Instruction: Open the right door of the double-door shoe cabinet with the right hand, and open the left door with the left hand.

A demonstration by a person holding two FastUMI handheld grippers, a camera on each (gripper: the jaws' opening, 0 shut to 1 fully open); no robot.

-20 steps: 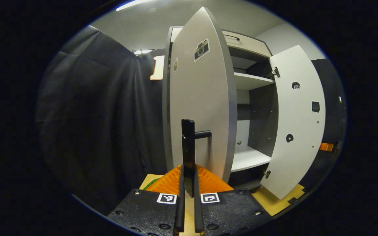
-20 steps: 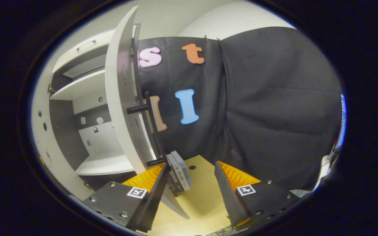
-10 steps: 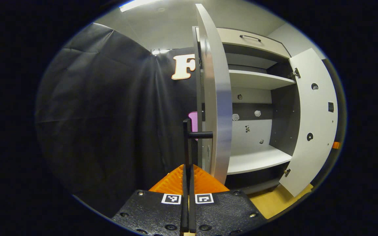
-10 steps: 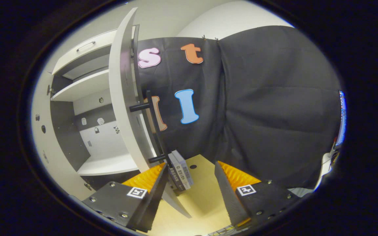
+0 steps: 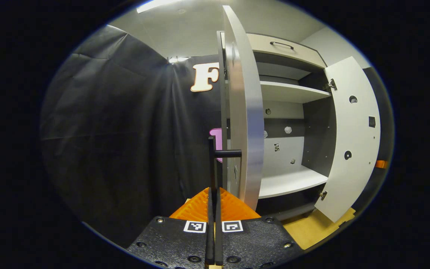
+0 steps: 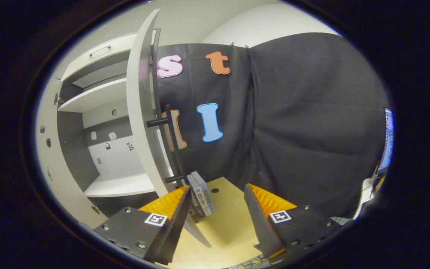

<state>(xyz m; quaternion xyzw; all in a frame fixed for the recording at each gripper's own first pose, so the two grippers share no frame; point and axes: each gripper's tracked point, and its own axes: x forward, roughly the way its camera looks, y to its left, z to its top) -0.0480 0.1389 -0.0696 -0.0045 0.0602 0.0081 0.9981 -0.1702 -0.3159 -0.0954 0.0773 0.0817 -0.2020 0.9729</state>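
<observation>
Between the left gripper's (image 5: 213, 198) closed fingers sits the left door's (image 5: 245, 123) bar handle (image 5: 212, 164), the door barely moved since half a second ago. Right gripper (image 6: 217, 209) hangs open beside the right door (image 6: 142, 112), bare floor (image 6: 226, 224) ahead.

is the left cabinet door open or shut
Open: the left door stands edge-on, swung clear of the shelves, with the left gripper shut on its handle.

Smooth matt laminate doors (image 5: 246, 112), black metal handle (image 5: 213, 164), wrinkled cloth wall (image 6: 304, 123), pale wood floor (image 6: 226, 220)
</observation>
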